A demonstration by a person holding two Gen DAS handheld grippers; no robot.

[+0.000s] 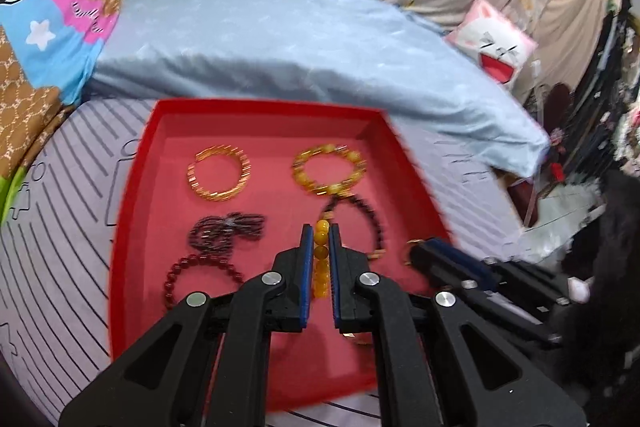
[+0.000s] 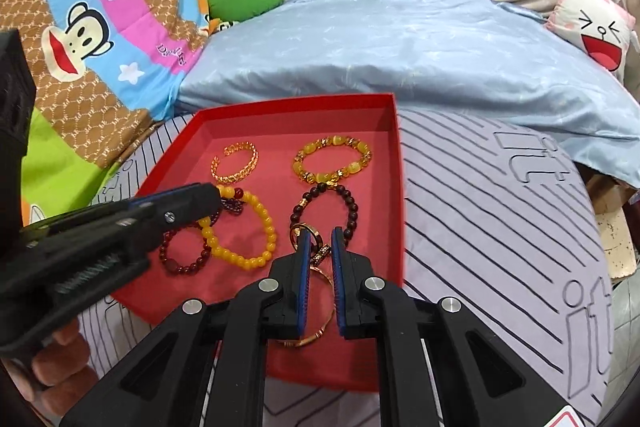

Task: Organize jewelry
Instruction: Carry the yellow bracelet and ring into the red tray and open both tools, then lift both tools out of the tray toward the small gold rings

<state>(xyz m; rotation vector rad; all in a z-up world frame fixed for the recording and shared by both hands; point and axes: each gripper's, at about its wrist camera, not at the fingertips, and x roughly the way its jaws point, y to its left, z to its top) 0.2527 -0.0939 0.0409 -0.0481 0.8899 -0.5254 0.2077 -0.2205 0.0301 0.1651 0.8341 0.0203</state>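
Tools both clamped: left tool [image 1: 320,229] pinching yellow beads [image 2: 256,231], right tool [image 2: 320,233] nipping gold bangle [image 2: 320,315], apparently spacing them out inside red tray [image 2: 394,163].

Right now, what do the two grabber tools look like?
Both grippers, left and right, are black plastic with long angled links, round silver pivot pins and blue ribbed pads lining the fingers. The left one's side shows small screws.

Bracelets [image 2: 331,161] in tray [image 2: 394,187]; tray on mat [image 2: 500,219], pillow [image 2: 400,59] behind.
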